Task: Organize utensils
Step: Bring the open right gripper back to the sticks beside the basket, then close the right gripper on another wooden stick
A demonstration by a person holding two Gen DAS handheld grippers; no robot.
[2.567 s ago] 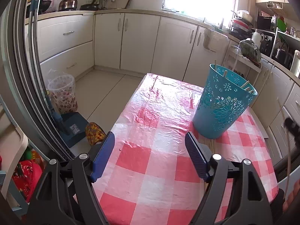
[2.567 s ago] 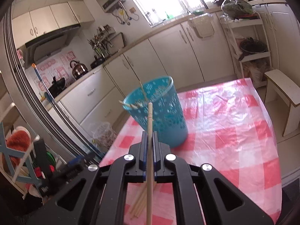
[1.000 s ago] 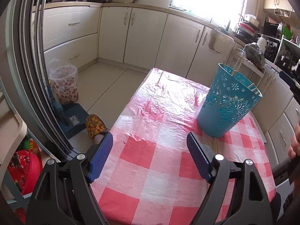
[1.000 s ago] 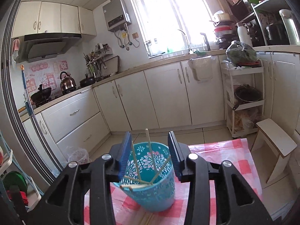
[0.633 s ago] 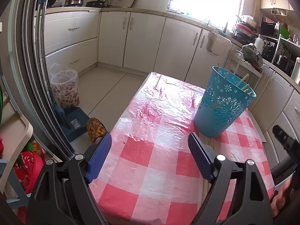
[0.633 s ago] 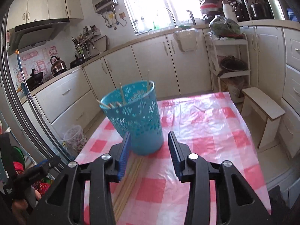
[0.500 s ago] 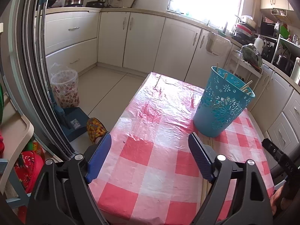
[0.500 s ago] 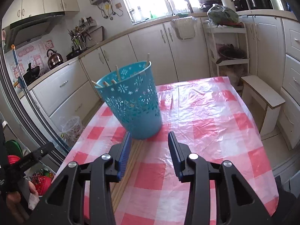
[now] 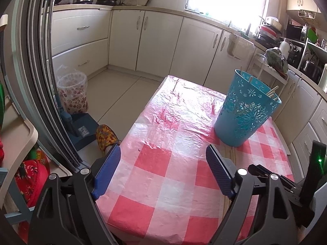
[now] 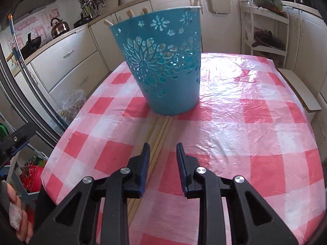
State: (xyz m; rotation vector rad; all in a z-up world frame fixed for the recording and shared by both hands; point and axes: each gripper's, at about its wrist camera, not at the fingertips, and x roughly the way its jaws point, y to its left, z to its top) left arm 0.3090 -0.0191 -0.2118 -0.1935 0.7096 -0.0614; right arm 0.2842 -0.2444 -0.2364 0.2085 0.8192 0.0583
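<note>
Item: blue perforated basket [image 10: 163,71], plastic, flower cut-outs, standing upright on a table [image 10: 255,122] under a red-and-white checked cloth with clear film over it. No brand or label readable on it. Wooden stick ends [image 10: 129,12] rise above its rim at slants; in the left wrist view the same basket [image 9: 245,112] stands on the table's right half, toward its far end.

Item: loose chopsticks [image 10: 160,134], pale wood, several lying flat and parallel on the cloth. Long axis runs from the basket's foot toward the camera; far ends touch or slip just under the basket's base, near ends hidden beneath the gripper body.

Item: right gripper [image 10: 163,155], blue pads, jaws have just been closing and stand apart at a narrow gap, pads pressing on nothing. The left pad overlaps the bundle in view; the bare cloth shows between the pads.

Item: left gripper [image 9: 163,163], blue pads, jaws wide apart, only cloth between them, over the table's near edge.

Writing: pink wall posters [image 10: 30,28] behind the kettle [image 10: 59,27] carry characters, too small to read.
</note>
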